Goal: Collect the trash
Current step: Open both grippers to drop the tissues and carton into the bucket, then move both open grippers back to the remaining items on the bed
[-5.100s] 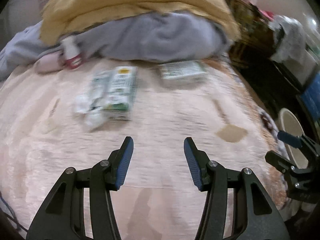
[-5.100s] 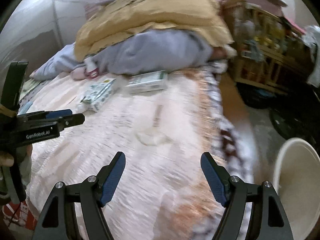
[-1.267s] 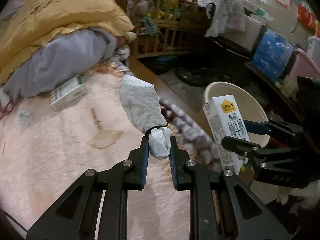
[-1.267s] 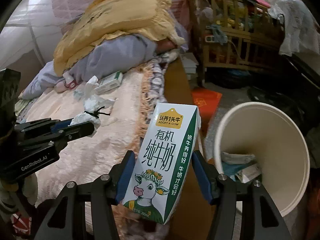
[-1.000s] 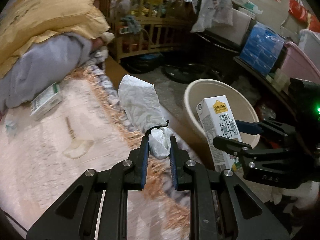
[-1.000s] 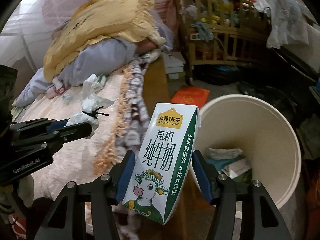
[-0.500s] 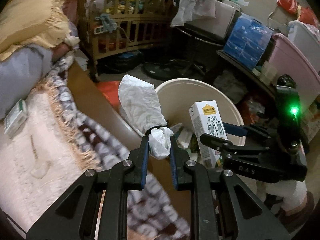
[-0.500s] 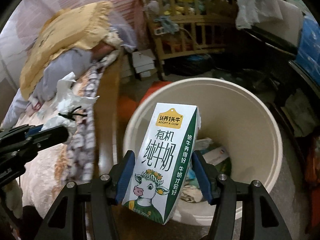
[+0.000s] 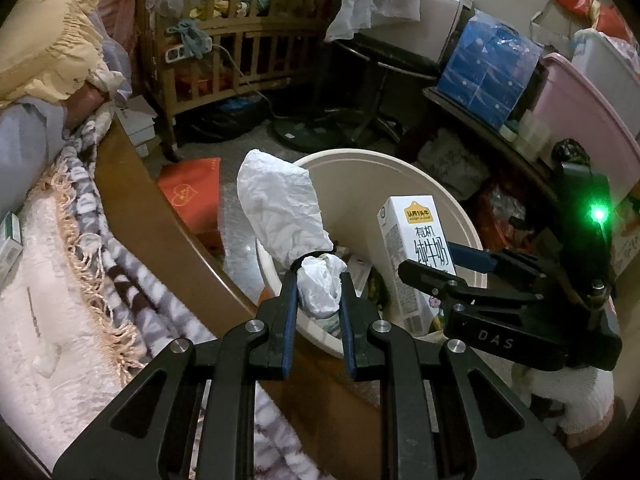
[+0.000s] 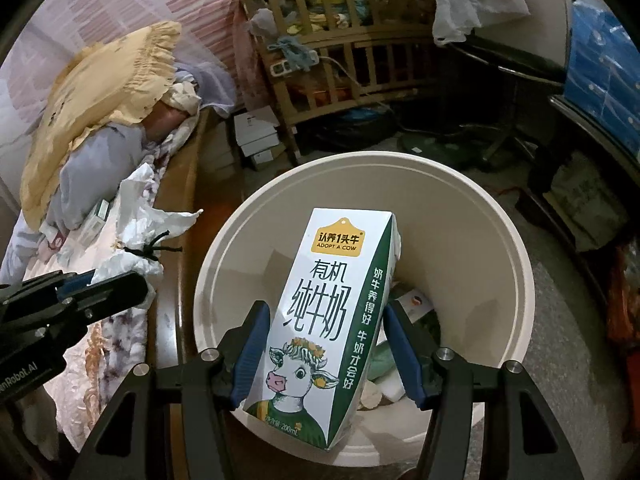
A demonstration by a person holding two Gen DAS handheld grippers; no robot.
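I have one piece of trash in each gripper, two in all, both brought to the single cream bin (image 10: pixel 516 280) that fills the lower centre of the right wrist view. The right gripper (image 10: pixel 324 344) is clamped on the milk carton (image 10: pixel 324 308), its blue pads pressing the carton's two sides; I hold it upright and low over the bin's mouth so that, I judge, it falls straight in when released. The left gripper (image 9: pixel 318 300) is pinched tight on the tied white plastic bag (image 9: pixel 280 216), gripping the knotted tail below the black tie so the bulk stands clear above the fingers. In the left wrist view, the bag sits at centre frame over the bin's near rim, just beside the brown bed edge (image 9: pixel 168 232), so I think it needs a little more reach before letting go. Inside the bin I can see several scraps already, too jumbled to count. One small green-and-white box (image 9: pixel 10 236) lies on the bed at far left.
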